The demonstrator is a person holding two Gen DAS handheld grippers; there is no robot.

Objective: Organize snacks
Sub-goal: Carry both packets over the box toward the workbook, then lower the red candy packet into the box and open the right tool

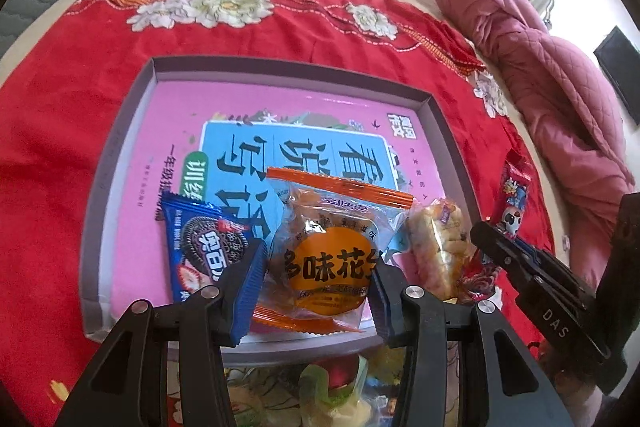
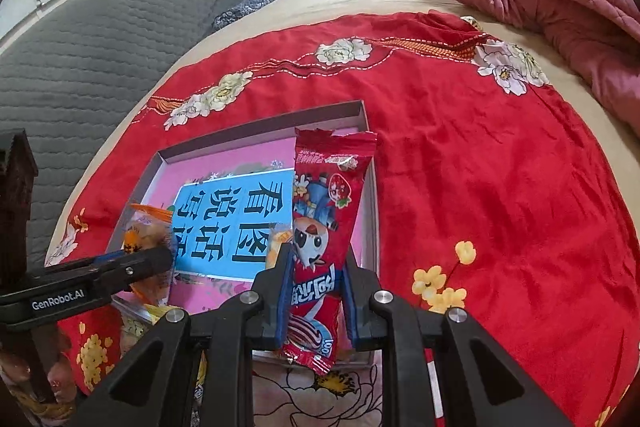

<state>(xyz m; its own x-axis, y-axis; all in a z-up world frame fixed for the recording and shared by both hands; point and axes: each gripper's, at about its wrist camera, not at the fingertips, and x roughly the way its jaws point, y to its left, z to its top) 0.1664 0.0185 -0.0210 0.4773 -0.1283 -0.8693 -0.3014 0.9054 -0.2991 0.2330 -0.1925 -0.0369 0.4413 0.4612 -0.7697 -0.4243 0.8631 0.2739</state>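
Both grippers work over the shallow grey box [image 1: 120,155], our landmark. We clamp the left gripper [image 1: 320,267] on an orange-and-clear peanut packet [image 1: 328,251], its blue pads [image 1: 250,291] pressed against the packet's two sides above the box's near edge. We clamp the right gripper [image 2: 316,291] on a long red strawberry snack packet [image 2: 324,227], held over the box's near right corner.

Inside the box lies a pink-and-blue book [image 1: 280,131], flat and covering its floor. On the book, at the box's near left, rests a blue cookie packet [image 1: 200,243], and right of the peanut packet a clear-wrapped pastry bar [image 1: 436,247] sits at the box's near right.

Our red packet's long axis runs along the gripper's fingers, its torn top end pointing away from us toward the box's far wall. The box sits on a red flowered cloth [image 2: 480,167].
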